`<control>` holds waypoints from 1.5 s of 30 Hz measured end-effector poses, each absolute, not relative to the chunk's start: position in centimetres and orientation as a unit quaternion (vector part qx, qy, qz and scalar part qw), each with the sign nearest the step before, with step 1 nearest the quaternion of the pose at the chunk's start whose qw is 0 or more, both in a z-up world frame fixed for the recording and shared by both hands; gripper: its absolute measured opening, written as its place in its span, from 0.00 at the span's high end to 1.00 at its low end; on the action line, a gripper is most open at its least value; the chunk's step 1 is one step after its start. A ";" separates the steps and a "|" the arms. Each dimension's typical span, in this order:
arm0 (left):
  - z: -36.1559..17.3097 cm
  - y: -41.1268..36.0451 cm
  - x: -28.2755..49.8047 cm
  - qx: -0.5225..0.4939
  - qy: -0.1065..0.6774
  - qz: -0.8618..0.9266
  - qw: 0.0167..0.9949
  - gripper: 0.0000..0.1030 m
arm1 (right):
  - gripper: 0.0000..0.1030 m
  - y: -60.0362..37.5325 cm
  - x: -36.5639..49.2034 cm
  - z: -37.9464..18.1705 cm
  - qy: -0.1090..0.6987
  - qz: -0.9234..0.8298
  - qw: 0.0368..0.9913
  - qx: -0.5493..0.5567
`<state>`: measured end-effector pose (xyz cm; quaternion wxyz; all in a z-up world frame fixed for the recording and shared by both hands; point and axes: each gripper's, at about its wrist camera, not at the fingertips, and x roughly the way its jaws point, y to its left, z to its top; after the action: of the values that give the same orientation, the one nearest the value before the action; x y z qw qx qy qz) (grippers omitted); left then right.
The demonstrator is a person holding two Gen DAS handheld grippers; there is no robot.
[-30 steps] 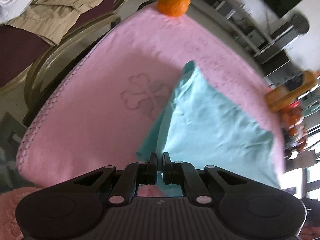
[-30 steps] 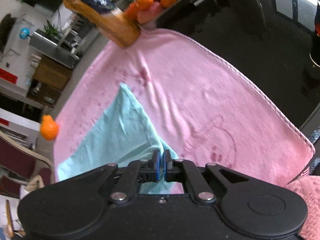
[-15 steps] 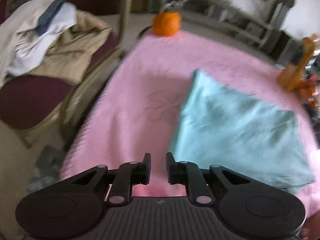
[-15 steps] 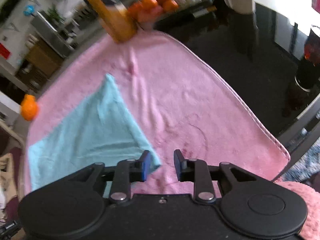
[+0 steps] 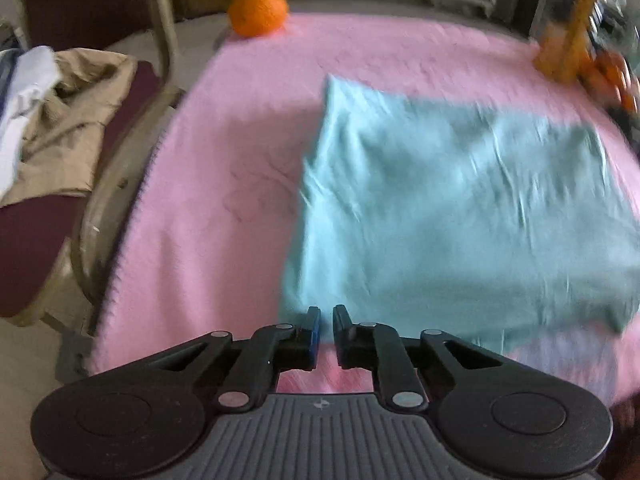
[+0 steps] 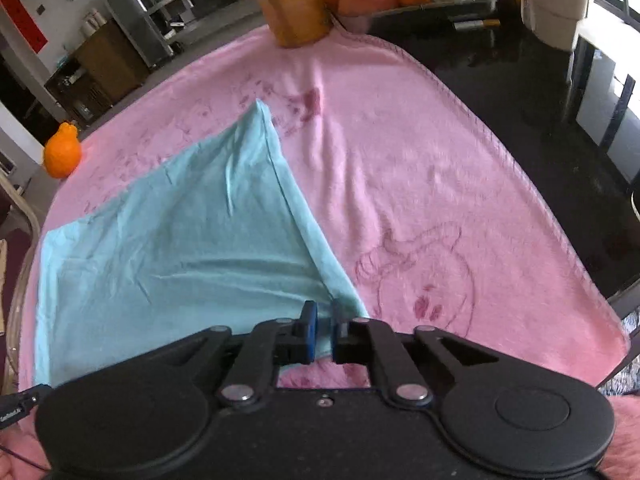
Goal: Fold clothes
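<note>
With the left gripper and right gripper slightly parted, holding nothing, at the folded teal garment's near corners, any further fold needs both corners pinched evenly.

one teal cloth, one pink blanket

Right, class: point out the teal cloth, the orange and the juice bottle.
teal cloth (image 6: pixel 180 248): right wrist view, middle of its flat top layer.
orange (image 5: pixel 258 10): left wrist view, centre of the fruit.
juice bottle (image 6: pixel 294 8): right wrist view, its orange body.
</note>
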<state>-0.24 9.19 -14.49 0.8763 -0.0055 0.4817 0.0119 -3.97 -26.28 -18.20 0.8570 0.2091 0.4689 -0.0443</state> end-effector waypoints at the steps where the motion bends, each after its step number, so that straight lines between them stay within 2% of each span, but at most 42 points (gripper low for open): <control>1: -13.5 9.8 0.1 -0.027 0.467 0.011 0.884 0.88 | 0.90 -26.3 -3.7 -17.3 0.458 -0.037 0.861 0.218; 5: -10.0 11.5 2.6 -0.115 0.407 -0.016 0.906 0.87 | 0.87 -26.6 -1.8 -12.9 0.406 0.017 0.871 0.275; 7: -9.5 11.7 4.1 -0.148 0.385 -0.034 0.910 0.85 | 0.74 -26.8 -0.1 -11.5 0.382 0.049 0.872 0.302; 9: -9.7 11.4 6.2 -0.173 0.373 -0.054 0.910 0.85 | 0.66 -27.2 2.1 -11.1 0.362 0.075 0.869 0.329; 11: -10.6 10.0 8.0 -0.167 0.369 -0.066 0.912 0.86 | 0.64 -27.9 4.4 -11.7 0.350 0.085 0.864 0.353; 14: -13.0 7.1 10.4 -0.105 0.361 -0.068 0.924 0.86 | 0.62 -29.2 6.9 -14.1 0.349 0.077 0.853 0.379; 19: -17.9 5.0 13.5 -0.049 0.405 -0.034 0.912 0.88 | 0.62 -31.0 9.3 -18.4 0.360 0.076 0.831 0.417; 25: -18.4 4.9 14.6 -0.021 0.417 -0.005 0.909 0.87 | 0.63 -32.8 12.0 -23.3 0.374 0.079 0.801 0.461; 27: -18.4 5.1 14.6 -0.016 0.417 -0.001 0.909 0.80 | 0.65 -32.2 12.6 -23.7 0.394 0.081 0.792 0.459; 30: -18.4 5.6 14.4 -0.022 0.418 0.004 0.908 0.80 | 0.71 -31.7 12.8 -23.6 0.419 0.072 0.792 0.438; 35: -18.4 5.8 14.1 -0.027 0.415 0.001 0.909 0.80 | 0.74 -32.0 12.6 -23.2 0.454 0.076 0.778 0.428; 41: -18.5 5.6 13.9 -0.025 0.411 0.002 0.911 0.80 | 0.74 -32.9 12.6 -23.8 0.391 0.144 0.750 0.514; 45: -18.5 5.7 13.9 -0.028 0.411 0.002 0.911 0.80 | 0.74 -32.3 12.8 -23.0 0.384 0.148 0.770 0.488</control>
<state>13.89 5.68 -18.46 0.9112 -0.0277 0.4109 0.0019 12.80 -32.26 -23.04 0.7702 0.4876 0.3836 0.1477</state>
